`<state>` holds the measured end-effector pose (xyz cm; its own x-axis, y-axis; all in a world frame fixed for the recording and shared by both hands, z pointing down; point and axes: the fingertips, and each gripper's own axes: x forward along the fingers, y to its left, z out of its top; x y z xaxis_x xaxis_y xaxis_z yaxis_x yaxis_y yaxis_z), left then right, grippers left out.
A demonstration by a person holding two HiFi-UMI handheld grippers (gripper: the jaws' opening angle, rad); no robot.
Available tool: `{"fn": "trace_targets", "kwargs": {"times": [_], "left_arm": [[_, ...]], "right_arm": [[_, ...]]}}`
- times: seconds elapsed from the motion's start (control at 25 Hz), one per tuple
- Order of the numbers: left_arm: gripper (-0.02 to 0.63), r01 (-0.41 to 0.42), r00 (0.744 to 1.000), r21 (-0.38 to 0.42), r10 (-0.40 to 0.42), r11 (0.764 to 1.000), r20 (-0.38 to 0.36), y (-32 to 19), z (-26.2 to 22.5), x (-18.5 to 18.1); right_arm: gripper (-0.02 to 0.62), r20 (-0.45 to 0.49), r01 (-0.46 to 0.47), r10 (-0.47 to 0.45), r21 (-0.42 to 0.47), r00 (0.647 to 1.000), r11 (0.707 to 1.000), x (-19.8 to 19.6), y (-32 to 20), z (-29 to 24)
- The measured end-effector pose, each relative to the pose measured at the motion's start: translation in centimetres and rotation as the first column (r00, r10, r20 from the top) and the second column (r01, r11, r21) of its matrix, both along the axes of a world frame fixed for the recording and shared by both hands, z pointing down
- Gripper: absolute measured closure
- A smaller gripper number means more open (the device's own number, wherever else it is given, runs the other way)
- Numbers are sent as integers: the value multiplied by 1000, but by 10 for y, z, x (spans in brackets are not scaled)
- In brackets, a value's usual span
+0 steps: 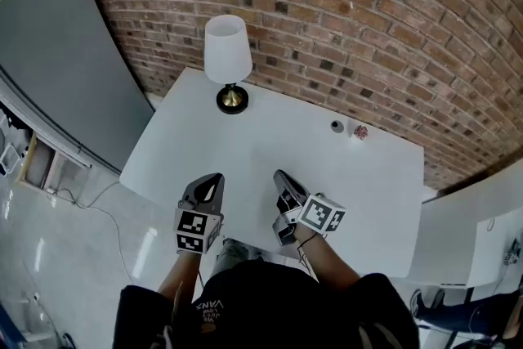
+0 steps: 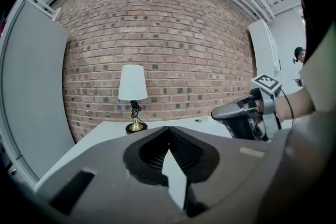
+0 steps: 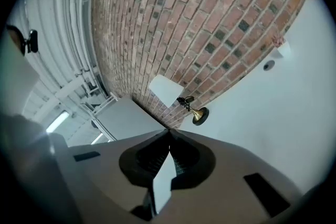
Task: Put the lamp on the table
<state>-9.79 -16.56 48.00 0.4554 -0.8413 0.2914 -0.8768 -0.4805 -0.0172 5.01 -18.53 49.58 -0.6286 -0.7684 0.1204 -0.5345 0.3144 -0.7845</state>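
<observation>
A lamp (image 1: 228, 57) with a white shade and a brass base stands upright at the far left corner of the white table (image 1: 359, 200), close to the brick wall. It also shows in the left gripper view as the lamp (image 2: 132, 94) and tilted in the right gripper view as the lamp (image 3: 176, 97). My left gripper (image 1: 214, 178) hovers over the table's near edge, shut with nothing in it. Beside it my right gripper (image 1: 280, 176) is also shut and empty. Both are well short of the lamp.
A small grey round object (image 1: 337, 126) and a small pinkish object (image 1: 360, 131) lie near the wall at the table's back right. A grey panel (image 1: 57, 53) leans at the left. White furniture (image 1: 482, 241) stands at the right.
</observation>
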Motion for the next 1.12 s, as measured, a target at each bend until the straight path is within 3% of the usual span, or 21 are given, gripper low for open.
{"fn": "trace_targets", "kwargs": {"times": [0.16,0.36,0.8,1.12], "left_arm": [[595,14,1000,-14,-14,1000,-6,23,4,1],[595,36,999,-29,-37,999,-21,48,13,3],[595,72,997,-39,-73,997,-27,89,28,6],[597,118,992,-45,-120,992,-39,107,34,1]], "right_arm": [[595,-190,18,1,96,982,995,5,12,-5],[595,-391,94,-15,184,920,978,4,28,-2],[595,-558,214,-82,175,826,961,-4,69,27],[597,-620,257,-126,125,774,958,-9,88,47]]}}
